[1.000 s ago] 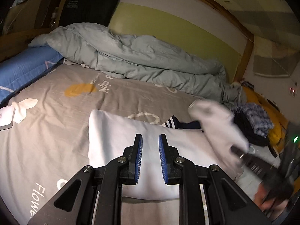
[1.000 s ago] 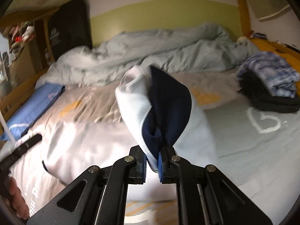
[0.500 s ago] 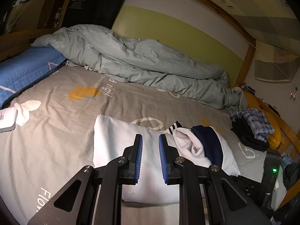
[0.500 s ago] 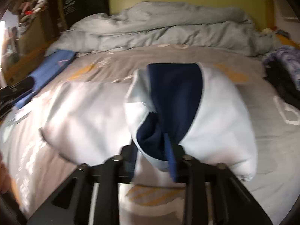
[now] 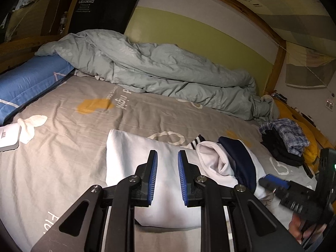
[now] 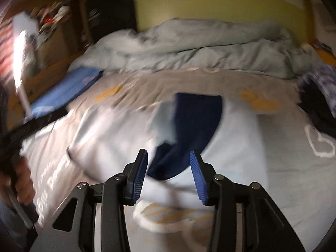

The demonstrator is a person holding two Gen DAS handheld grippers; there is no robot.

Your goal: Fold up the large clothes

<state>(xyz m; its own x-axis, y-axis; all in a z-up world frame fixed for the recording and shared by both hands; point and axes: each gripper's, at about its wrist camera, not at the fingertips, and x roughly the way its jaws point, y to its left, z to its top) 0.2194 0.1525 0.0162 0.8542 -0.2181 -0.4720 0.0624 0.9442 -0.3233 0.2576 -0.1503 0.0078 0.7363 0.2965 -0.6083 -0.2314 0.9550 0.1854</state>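
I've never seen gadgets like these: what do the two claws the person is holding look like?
Both are black handheld tools. The left claw and the right claw each have two angular black fingers with cut-out arms, silver pivot screws and ribbed blue pads. Seen from the left wrist view, the right tool's body shows a small green light.

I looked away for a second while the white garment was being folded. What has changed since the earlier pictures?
The right gripper carried the white garment's navy-lined end down onto the folded white garment on the bed. Its jaws are opening now, with the cloth lying loose beyond them, no longer pinched. The left gripper stayed put, slightly open and empty. The grey-green duvet and the dark clothes pile are unchanged.
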